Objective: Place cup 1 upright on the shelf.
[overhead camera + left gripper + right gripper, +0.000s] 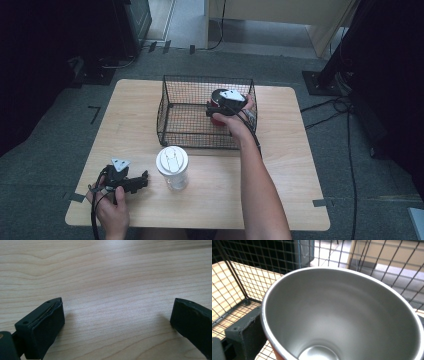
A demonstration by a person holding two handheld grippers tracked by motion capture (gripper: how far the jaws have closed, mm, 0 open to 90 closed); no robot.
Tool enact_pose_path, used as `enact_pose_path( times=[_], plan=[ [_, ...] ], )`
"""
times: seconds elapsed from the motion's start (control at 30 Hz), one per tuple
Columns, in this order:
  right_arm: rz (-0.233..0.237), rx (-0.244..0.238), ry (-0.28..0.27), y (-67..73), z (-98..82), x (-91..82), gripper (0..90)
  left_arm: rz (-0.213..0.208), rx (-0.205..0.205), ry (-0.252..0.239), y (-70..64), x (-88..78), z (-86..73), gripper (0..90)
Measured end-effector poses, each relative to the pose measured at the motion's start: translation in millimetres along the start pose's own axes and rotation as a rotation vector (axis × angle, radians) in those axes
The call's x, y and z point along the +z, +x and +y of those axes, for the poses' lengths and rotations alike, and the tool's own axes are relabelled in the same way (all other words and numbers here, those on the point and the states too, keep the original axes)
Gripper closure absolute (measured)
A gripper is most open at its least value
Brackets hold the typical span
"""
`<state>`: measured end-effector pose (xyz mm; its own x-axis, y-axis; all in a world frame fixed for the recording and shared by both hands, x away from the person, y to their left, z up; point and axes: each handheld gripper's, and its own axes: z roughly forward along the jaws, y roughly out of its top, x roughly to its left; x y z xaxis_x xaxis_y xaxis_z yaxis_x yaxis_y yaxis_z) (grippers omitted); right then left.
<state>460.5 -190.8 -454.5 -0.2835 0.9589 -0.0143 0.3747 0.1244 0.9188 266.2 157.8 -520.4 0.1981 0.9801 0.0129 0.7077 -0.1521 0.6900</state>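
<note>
A red cup with a bare steel inside [342, 315] stands in the right half of the black wire basket [165, 107]; its red wall [218, 121] peeks out under my hand. My right gripper [216, 111] reaches down into the basket around the cup. The cup sits between its jaws, one black finger [244, 335] lies beside the cup's wall, and the other is hidden behind the cup. The jaws stand wide and I read them as open. My left gripper [141, 181] rests low at the table's near left corner, open [117, 317], with bare wood between its fingers.
A clear cup with a white lid [172, 165] stands upright on the wooden table [285, 165], just in front of the basket and right of my left gripper. The basket's left half holds nothing. Cables and stands lie on the floor around the table.
</note>
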Motion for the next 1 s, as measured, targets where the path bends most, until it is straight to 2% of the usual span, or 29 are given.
enact_pose_path(
  times=[0.07,0.4,0.6,0.7,0.83,1.0],
  plan=[
    [-0.005,-0.008,-0.029,0.2,2.0,-1.4,0.0,0.000,0.000,0.000,0.0,0.0,0.0,0.1],
    [-0.008,-0.029,-0.107,-0.8,8.3,-8.0,0.0,0.001,0.000,0.001,0.0,0.1,0.1,0.1],
    [0.014,-0.043,-0.167,0.7,18.2,-15.8,0.0,0.000,0.002,0.002,0.2,0.0,0.2,0.1],
    [0.015,-0.040,-0.193,1.6,24.3,-19.8,0.0,0.000,0.002,0.001,0.2,0.0,0.2,0.1],
    [0.024,-0.004,-0.241,2.8,32.6,-28.6,0.0,0.001,0.001,0.001,0.1,0.1,0.1,0.1],
    [0.033,-0.003,-0.286,4.5,37.9,-42.4,0.0,0.001,0.000,0.000,0.1,0.1,0.2,0.1]
  ],
)
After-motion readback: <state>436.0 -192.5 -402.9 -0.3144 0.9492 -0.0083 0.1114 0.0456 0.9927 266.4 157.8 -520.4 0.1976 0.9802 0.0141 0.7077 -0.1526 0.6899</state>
